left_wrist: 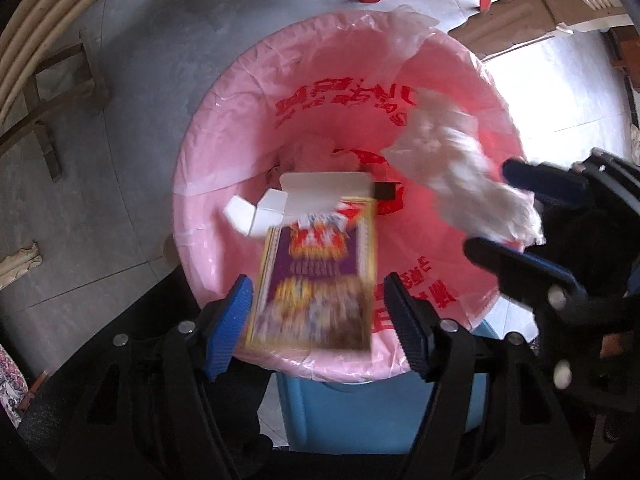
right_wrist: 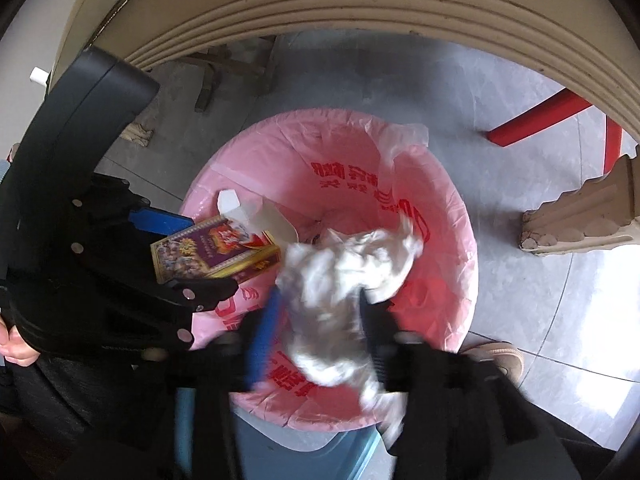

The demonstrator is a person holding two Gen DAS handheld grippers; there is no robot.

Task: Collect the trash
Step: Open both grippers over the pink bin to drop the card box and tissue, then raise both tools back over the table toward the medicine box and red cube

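Left tool (left_wrist: 316, 312) wide, box (left_wrist: 316, 276) falling free; right tool (right_wrist: 316, 320) wide around tissue (right_wrist: 348, 280). Release squarely over the bin (left_wrist: 224, 128).

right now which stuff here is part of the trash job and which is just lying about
Part of the job:
- purple and yellow box, loose between the open left hand-held gripper fingers
- white crumpled tissue between the right hand-held gripper fingers
- bin with pink liner

Just lying about:
- red chair legs
- cream table edge
- carved table foot
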